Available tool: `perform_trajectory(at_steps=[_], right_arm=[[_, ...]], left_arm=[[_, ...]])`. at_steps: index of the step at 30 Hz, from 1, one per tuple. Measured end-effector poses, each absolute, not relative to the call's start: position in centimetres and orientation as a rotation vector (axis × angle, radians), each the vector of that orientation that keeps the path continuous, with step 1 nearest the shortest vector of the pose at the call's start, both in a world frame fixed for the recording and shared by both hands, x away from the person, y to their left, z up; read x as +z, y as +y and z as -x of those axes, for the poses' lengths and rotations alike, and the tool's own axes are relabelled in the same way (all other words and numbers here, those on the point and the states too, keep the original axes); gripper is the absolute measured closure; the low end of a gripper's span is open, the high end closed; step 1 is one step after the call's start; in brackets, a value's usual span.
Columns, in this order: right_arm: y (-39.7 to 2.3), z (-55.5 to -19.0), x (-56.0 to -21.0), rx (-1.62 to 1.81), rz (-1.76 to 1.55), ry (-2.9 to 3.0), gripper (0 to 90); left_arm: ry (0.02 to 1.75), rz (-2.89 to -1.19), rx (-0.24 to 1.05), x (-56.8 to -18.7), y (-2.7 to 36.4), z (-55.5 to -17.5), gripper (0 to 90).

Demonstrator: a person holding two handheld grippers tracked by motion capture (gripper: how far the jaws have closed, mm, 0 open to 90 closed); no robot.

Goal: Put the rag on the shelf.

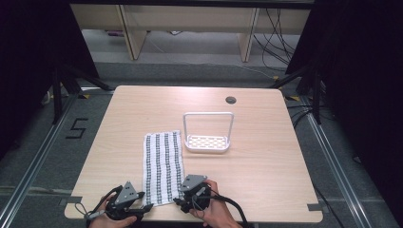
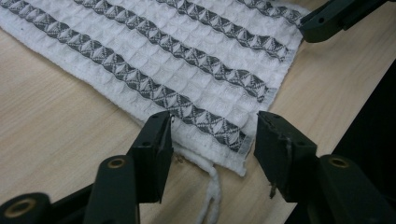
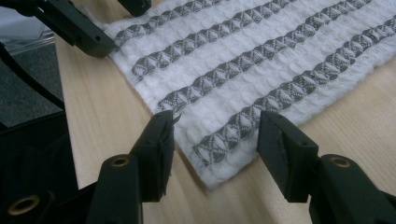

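Note:
A white waffle towel [image 1: 163,166] with grey patterned stripes lies flat on the wooden table [image 1: 266,171], its short near edge by the front edge. My left gripper [image 1: 145,209] is at the towel's near left corner. In the left gripper view the open jaws of the left gripper [image 2: 212,140] straddle that corner of the towel [image 2: 187,60], pads apart from the cloth. My right gripper [image 1: 180,202] is at the near right corner. There the right gripper [image 3: 215,140] also stands open, with that corner of the towel [image 3: 243,74] between its jaws.
A white wire-handled rack [image 1: 207,142] sits just beyond the towel's far right corner. A round cable hole [image 1: 230,99] is near the table's far edge. A white hanging loop [image 2: 210,186] trails from the towel's left corner. Dark stands flank the table.

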State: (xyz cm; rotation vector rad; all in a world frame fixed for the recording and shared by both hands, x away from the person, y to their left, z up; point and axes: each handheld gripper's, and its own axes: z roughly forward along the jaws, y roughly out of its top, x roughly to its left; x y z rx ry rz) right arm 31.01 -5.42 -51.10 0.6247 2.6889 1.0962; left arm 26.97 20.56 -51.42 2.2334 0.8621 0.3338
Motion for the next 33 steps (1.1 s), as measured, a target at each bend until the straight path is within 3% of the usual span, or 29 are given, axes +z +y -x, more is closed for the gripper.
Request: perform_trajectory(at_steps=[7,14,18,33], right_arm=[[-5.4,-31.3,-51.5,1.082,-0.682,2.673,56.2],[-5.5,-31.4,-51.5,1.093,-0.699,2.637,77.1],[-5.2,-31.7,-51.6,1.101,-0.636,2.614,85.0],[-6.4,-32.9,-45.4,1.281,-0.610,2.501,86.6]], left_arm=[[0.834,-2.246,0.352,-51.4,21.2,-27.6,65.5],[0.798,-2.260,0.373,-51.4,20.8,-27.8,83.0],[0.767,-2.239,0.407,-50.7,21.1,-27.9,85.2],[0.725,-2.102,0.426,-45.8,20.9,-28.6,85.9]])
